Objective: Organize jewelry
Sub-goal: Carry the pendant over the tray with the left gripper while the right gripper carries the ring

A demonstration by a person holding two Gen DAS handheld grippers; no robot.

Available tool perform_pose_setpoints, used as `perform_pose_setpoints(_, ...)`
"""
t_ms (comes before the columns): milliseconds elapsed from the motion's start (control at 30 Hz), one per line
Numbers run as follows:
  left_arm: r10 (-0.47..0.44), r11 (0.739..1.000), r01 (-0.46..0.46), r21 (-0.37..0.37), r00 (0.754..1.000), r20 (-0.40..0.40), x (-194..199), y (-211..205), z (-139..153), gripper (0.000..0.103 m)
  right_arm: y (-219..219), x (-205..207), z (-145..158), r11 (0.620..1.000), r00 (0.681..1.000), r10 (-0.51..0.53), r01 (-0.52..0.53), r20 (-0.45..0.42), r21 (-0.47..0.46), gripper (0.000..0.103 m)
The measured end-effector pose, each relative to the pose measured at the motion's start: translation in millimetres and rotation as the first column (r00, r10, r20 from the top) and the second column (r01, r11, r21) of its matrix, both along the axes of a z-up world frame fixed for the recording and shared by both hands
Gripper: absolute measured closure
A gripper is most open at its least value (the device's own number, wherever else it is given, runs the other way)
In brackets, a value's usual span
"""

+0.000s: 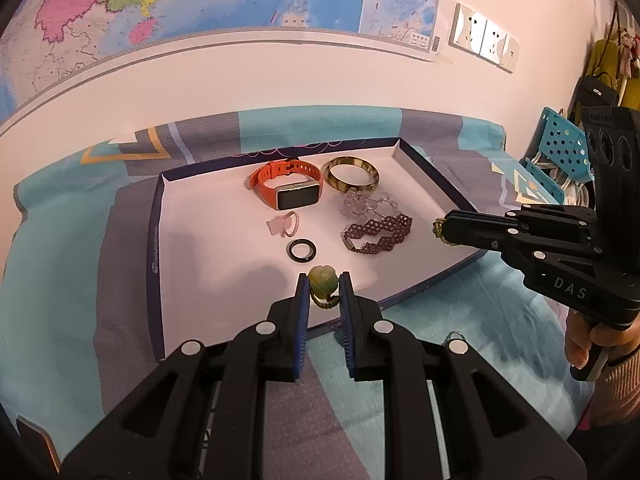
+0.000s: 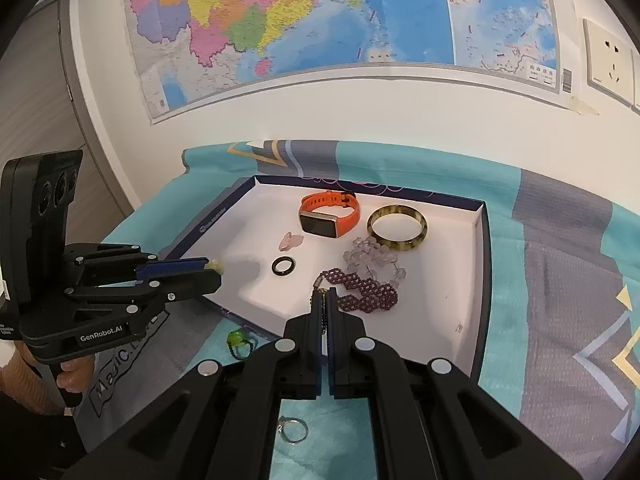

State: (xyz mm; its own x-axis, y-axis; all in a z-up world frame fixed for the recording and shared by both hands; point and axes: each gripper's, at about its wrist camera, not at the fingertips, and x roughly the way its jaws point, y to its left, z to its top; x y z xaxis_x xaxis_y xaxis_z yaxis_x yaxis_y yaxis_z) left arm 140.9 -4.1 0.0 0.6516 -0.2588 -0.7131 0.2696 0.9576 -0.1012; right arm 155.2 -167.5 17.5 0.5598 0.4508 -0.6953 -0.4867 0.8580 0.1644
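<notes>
Green pendant [image 1: 323, 278] upright between left fingers [image 1: 303, 300] — cord trailing down toward camera.

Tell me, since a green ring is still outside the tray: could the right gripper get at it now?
Probably not yet: the right gripper is shut on a thin chain, so it is occupied. The green ring itself lies uncovered on the cloth beside the tray.

tray [image 1: 158, 216]: on the bed [image 1: 60, 240]
watch [image 1: 288, 184]: in tray, far side
bangle [image 1: 351, 174]: right of watch
small ring [image 2: 294, 430]: on bed, before tray
</notes>
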Motion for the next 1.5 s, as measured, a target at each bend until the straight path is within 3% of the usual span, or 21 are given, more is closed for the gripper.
perform_pose_setpoints(700, 0.049, 0.999, -0.048, 0.012, 0.997, -0.064, 31.6, 1.7, -18.9, 0.088, 8.7, 26.9, -18.8, 1.000, 0.998, 0.006, -0.007, -0.065, -0.028, 0.102)
perform_pose_setpoints(1500, 0.039, 0.999, -0.036, 0.026, 0.993, -0.115, 52.6, -13.8, -33.7, 0.088, 17.4, 45.4, -33.7, 0.999, 0.993, 0.000, -0.006, -0.115, -0.050, 0.102)
